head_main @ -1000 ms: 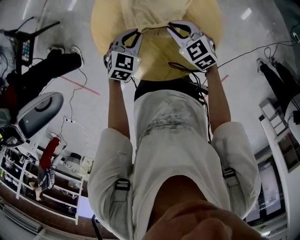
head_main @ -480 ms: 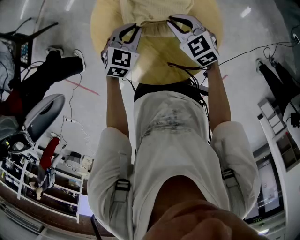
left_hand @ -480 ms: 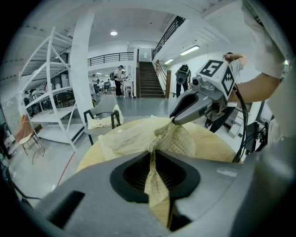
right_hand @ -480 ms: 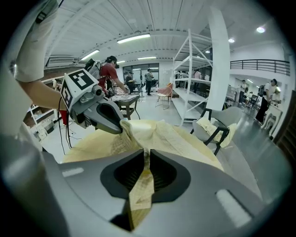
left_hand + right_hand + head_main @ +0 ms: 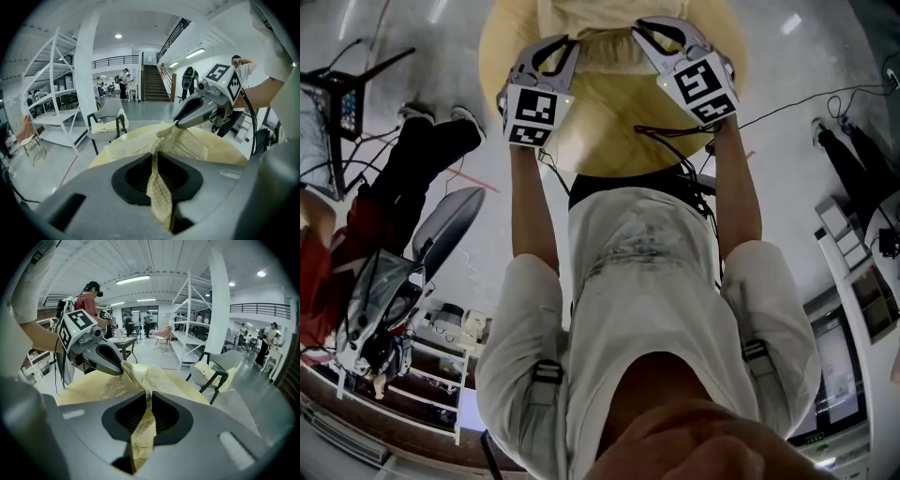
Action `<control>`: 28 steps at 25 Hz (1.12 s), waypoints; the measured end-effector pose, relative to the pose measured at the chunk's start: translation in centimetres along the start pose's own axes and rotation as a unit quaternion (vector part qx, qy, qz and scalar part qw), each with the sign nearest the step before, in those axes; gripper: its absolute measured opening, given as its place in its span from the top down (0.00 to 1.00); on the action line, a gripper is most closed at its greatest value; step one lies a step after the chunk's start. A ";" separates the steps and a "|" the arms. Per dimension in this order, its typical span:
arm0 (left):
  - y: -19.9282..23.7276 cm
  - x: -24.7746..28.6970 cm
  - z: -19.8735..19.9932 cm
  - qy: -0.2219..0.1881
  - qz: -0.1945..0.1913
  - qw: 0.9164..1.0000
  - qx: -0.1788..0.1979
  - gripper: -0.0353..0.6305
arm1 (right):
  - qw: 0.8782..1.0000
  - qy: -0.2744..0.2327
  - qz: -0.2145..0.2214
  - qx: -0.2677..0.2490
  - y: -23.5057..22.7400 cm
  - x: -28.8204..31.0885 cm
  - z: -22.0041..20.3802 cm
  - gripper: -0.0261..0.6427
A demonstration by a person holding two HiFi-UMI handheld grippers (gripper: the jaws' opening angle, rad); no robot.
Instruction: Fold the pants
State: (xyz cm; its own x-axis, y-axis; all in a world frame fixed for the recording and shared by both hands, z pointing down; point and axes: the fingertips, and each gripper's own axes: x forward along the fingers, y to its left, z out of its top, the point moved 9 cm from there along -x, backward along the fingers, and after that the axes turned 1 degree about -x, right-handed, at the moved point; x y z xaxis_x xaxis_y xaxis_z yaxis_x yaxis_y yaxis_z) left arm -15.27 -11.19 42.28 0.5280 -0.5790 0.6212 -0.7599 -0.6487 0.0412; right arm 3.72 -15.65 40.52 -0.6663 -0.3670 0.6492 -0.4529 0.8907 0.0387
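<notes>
The pale yellow checked cotton pants lie bunched at the far side of the round yellow-topped counter, with one edge raised off the surface and stretched between my two tools. I judge this to be the carrying part of a fold: an edge is gripped at two points and is meant to be drawn over the rest of the garment. The left gripper has its fingers almost together, clamped on a narrow pleat of the checked cloth that runs up between the pads and spills out below them. The right gripper matches it, its fingers pinched close on a thin strip of the same fabric, a tail of it hanging toward the camera. Each gripper view shows the other tool's tip buried in the cloth just beside it, so the two grips sit near each other on one edge. The next move, as I read it, calls for both hands to travel level and at the same pace, so the held edge lands square on the part below, and only then to let the fingers part. Uneven travel could skew the fold. Beyond the counter stands a grey chair with yellow cloth draped on it.
</notes>
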 end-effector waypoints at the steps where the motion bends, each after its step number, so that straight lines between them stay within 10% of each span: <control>1: 0.3 0.3 0.1 0.000 0.001 1.000 -0.001 0.87 | 1.000 0.000 -0.001 0.000 -0.3 0.2 0.1 0.89; 28: 6.3 9.2 3.0 0.014 0.024 0.999 -0.022 0.87 | 0.999 0.017 -0.032 0.015 -8.8 5.2 -0.5 0.89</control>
State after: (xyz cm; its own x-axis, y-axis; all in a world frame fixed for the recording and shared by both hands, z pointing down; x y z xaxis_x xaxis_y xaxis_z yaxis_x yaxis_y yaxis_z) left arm -14.09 -22.08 45.92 0.4797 -0.5945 0.6453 -0.8008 -0.5973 0.0450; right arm 4.52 -25.28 43.98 -0.6145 -0.4130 0.6722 -0.5120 0.8570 0.0585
